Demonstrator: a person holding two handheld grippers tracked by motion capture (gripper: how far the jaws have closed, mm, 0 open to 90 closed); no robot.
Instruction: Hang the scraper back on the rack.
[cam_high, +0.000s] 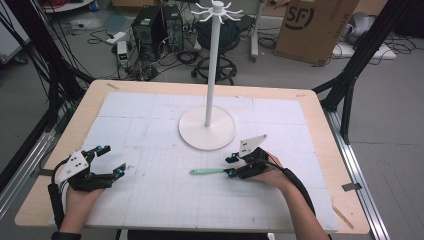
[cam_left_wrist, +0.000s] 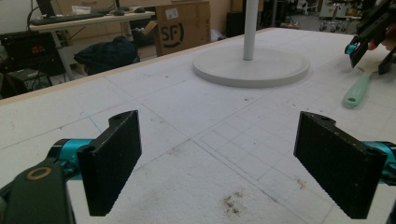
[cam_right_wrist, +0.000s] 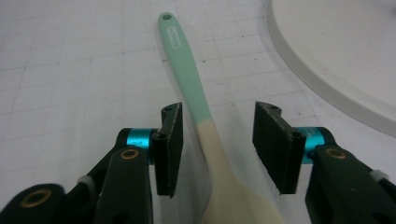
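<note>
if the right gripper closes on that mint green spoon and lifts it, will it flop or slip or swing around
The spoon looks like one slim moulded piece lying flat, so probably stiff and light. The open right gripper straddles its narrow neck where green meets cream; that smooth tapered section might slide between the pads. The long handle reaches far past the jaws, so it may droop or pivot when lifted.

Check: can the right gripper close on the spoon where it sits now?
Probably yes. The right gripper is open with a jaw on either side of the spoon, which lies flat on the table; nothing sits between jaws and handle.
</note>
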